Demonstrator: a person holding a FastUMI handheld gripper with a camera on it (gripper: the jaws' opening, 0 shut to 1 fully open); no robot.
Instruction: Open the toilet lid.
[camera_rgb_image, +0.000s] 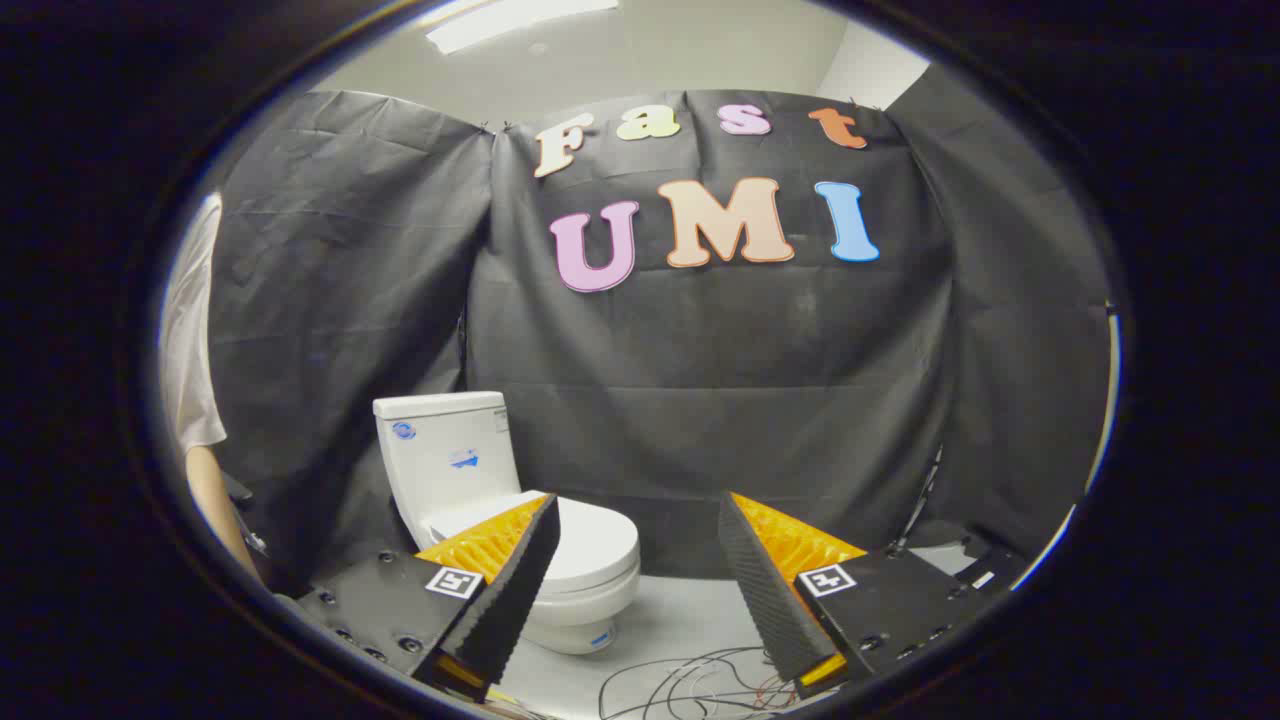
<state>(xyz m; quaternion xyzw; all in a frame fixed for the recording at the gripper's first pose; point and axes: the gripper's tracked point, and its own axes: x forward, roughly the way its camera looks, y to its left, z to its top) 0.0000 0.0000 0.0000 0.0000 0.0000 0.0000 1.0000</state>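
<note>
Gripper (635, 535) released, fingers spread wide and holding nothing; toilet (500, 500) stands beyond the left finger, lid (590, 545) down; loose wires (690, 685) on floor between the fingers.

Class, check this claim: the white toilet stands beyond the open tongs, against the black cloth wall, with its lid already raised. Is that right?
One detail is wrong. In the gripper view the toilet lid lies shut, flat on the bowl, not raised. The rest holds: the white toilet stands beyond the open tongs, against the black cloth wall.
</note>
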